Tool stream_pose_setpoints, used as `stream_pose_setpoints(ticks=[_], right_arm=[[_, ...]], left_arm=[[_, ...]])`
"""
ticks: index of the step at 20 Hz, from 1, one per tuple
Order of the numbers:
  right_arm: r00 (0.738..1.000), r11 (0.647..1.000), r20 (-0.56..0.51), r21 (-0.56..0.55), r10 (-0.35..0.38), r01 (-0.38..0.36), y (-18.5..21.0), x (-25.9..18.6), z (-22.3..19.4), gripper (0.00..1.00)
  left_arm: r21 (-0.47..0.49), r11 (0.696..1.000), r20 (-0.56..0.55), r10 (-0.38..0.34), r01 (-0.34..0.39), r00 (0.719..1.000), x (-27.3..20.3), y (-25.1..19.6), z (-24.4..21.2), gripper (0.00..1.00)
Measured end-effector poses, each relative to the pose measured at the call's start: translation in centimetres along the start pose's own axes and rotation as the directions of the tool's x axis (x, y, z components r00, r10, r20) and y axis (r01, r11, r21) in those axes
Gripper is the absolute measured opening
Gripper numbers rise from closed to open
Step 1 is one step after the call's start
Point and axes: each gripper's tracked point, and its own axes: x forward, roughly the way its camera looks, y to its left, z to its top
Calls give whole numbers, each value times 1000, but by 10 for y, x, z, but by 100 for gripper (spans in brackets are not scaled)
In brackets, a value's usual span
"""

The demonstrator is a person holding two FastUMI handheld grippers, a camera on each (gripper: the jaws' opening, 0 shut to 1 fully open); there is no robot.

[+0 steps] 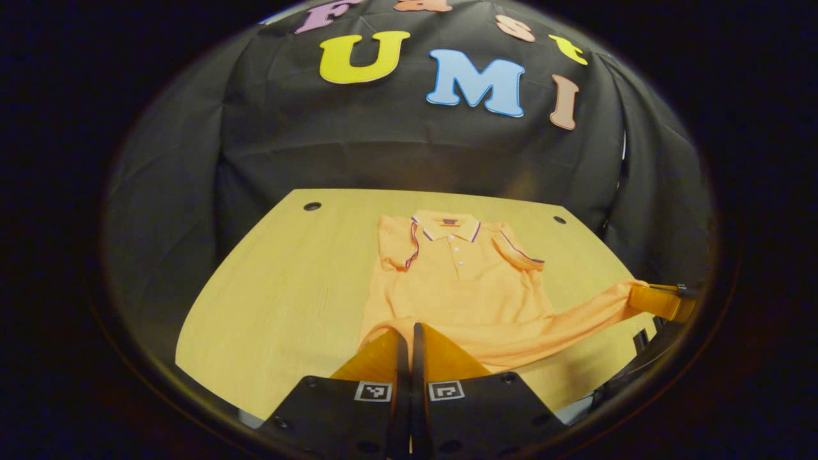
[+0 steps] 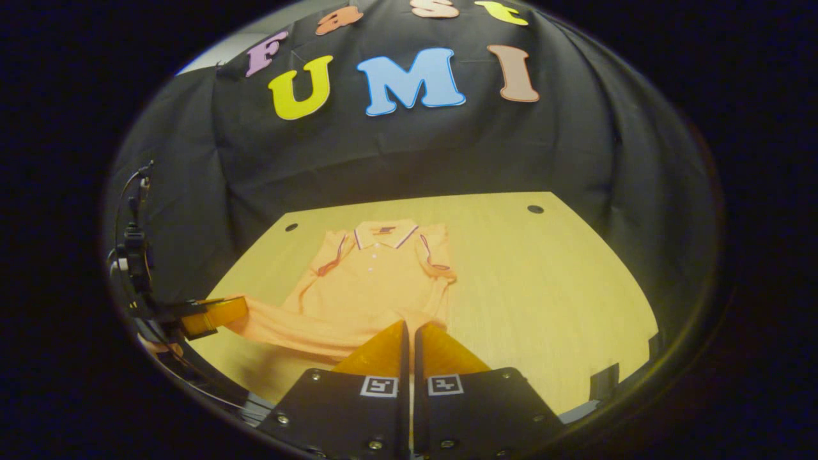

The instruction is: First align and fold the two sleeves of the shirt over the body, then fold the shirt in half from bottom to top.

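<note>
An orange polo shirt point(image 1: 460, 281) lies collar-away on the wooden table point(image 1: 287, 287), both short sleeves folded in over its chest. My left gripper point(image 1: 409, 329) is shut on the near left corner of the bottom hem. In the left gripper view the right gripper point(image 1: 661, 299) pinches the other hem corner far to the right, and the hem stretches between them, lifted off the table. In the right gripper view the shirt point(image 2: 370, 287) lies ahead, my right gripper point(image 2: 411, 327) is shut on its hem corner, and the left gripper point(image 2: 214, 316) grips the fabric at the left.
The table point(image 2: 543, 287) has a small dark hole near each far corner point(image 1: 312, 206) point(image 2: 535, 209). Bare wood spreads to both sides of the shirt. Black cloth hangs right behind the table's far edge. Cables trail from the left gripper's body point(image 2: 131, 255).
</note>
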Motion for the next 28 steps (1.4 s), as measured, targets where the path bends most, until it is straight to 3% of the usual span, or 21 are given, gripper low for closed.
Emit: stream_pose_setpoints(ticks=[11, 14, 17, 20, 28], right_arm=[[999, 998, 23, -40, -38, 39, 9, 84, 71, 3], [998, 998, 30, -46, -49, 50, 11, 100, 84, 7], [998, 997, 32, -57, -57, 58, 13, 115, 95, 3], [998, 995, 27, -76, -65, 67, 12, 132, 104, 7], [996, 992, 21, -89, -86, 87, 7, 178, 126, 3]], left_arm=[[34, 999, 33, -41, 40, 999, 84, 7, 71, 7], [53, 997, 37, -55, 53, 998, 101, 8, 85, 7], [57, 997, 44, -62, 60, 997, 120, 8, 98, 7], [53, 996, 46, -71, 69, 996, 135, 8, 108, 7], [108, 992, 60, -77, 70, 995, 179, 7, 141, 7]])
